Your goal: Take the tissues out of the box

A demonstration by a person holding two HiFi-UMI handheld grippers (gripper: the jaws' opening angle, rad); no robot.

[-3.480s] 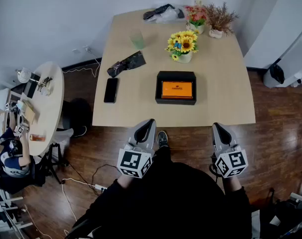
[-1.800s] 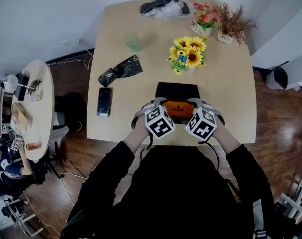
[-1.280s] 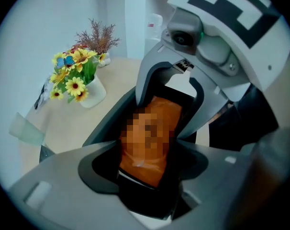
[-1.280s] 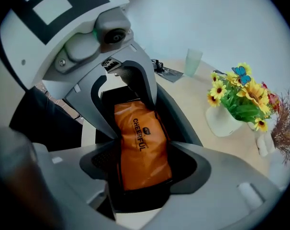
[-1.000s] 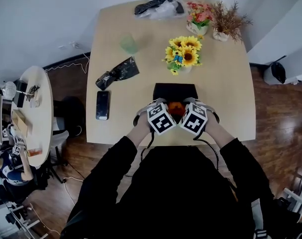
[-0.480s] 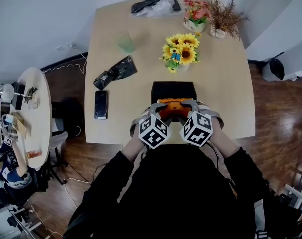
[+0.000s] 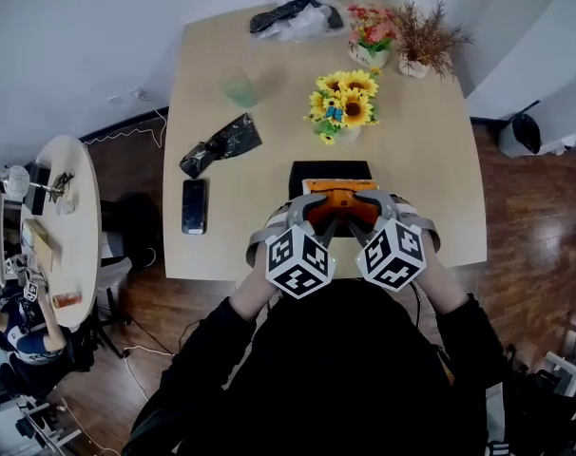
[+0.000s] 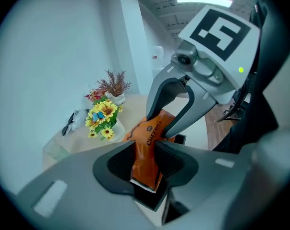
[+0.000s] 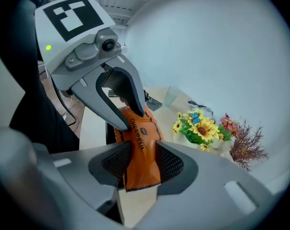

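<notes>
An orange tissue pack (image 7: 340, 200) hangs over the near edge of the black box (image 7: 329, 170) on the wooden table (image 7: 431, 179). Both grippers hold it from opposite ends. My left gripper (image 7: 312, 215) has its jaws closing, and its pads press on one end of the orange tissue pack (image 8: 146, 150). My right gripper (image 7: 369, 215) is closing too, clamped on the other end of the orange tissue pack (image 9: 141, 150). Each gripper view shows the other gripper's fingers on the far end. The box's inside is mostly hidden behind the grippers.
A pot of sunflowers (image 7: 343, 98) stands just beyond the box. A phone (image 7: 194, 206), a black bag (image 7: 220, 143) and a green cup (image 7: 239, 88) lie to the left. Flower pots (image 7: 369, 28) and a plastic bag (image 7: 293, 17) sit at the far edge. A round side table (image 7: 74, 207) is at left.
Both grippers narrowed onto the orange pack and drew back toward the person. The pack has come up and nearer, out over the box's front edge.
</notes>
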